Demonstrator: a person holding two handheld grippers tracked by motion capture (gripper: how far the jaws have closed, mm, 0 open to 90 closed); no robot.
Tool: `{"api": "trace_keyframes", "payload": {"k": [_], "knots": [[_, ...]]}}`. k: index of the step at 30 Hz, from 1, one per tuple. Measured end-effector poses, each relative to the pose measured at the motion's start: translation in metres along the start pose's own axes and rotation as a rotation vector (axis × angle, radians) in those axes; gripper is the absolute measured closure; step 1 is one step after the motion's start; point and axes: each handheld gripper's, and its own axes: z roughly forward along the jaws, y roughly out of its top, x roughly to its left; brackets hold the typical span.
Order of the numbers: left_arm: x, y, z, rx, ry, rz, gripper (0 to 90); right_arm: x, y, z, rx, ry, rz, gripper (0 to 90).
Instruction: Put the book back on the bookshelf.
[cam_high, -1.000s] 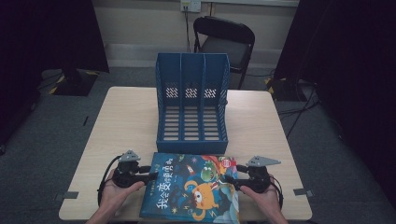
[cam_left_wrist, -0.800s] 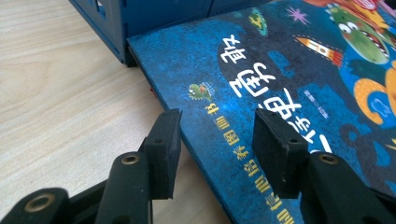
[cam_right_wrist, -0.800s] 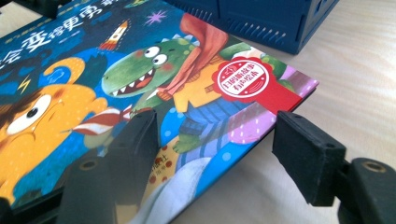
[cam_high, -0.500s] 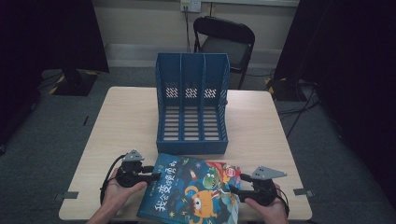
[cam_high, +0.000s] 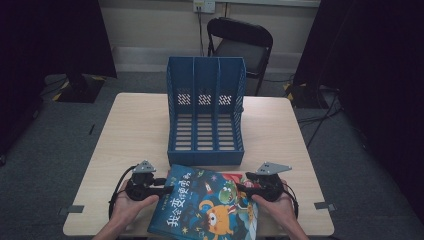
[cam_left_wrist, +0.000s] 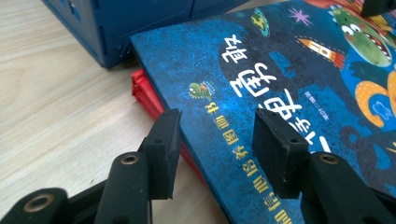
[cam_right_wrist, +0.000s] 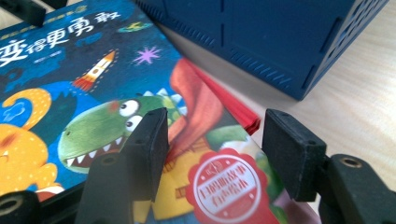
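Book (cam_high: 207, 207): dark blue cover, green dinosaur, orange monster, white characters, red round seal. Red book (cam_left_wrist: 147, 93) beneath. File rack (cam_high: 205, 117): blue, perforated. Table (cam_high: 135, 130): pale wood grain. Gripper pads (cam_left_wrist: 161, 149) black.

Pale wood desk (cam_high: 135, 125). Blue three-slot file rack (cam_high: 205, 112) stands mid-desk. Red book (cam_right_wrist: 233, 105) flat at near edge, picture book (cam_high: 207, 210) atop it, skewed.

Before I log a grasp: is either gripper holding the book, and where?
Nothing is held. Both the left gripper and right gripper are open over the book.
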Motion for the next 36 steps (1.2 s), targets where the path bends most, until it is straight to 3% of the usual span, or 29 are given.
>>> {"api": "trace_keyframes", "payload": {"k": [9,17,21,26,30,36], "knots": [[-0.007,0.013,0.014,0.006,-0.004,0.028,52.4,0.011,-0.016,-0.019,0.004,0.004,0.016,43.3],[-0.011,0.02,0.023,0.008,-0.021,0.05,52.7,0.021,-0.025,-0.033,0.018,0.011,0.0,44.2],[-0.011,0.021,0.025,0.007,-0.025,0.051,53.0,0.019,-0.018,-0.033,0.02,0.038,-0.013,44.6],[-0.013,0.023,0.029,-0.003,-0.032,0.054,53.5,0.025,0.008,-0.013,0.009,0.077,-0.059,46.6],[-0.012,0.024,0.031,-0.001,-0.036,0.07,53.7,0.03,0.022,0.011,0.057,0.105,-0.094,46.3],[-0.014,0.03,0.035,0.021,-0.055,0.084,53.7,0.032,0.039,0.028,0.087,0.128,-0.119,46.7]]}}
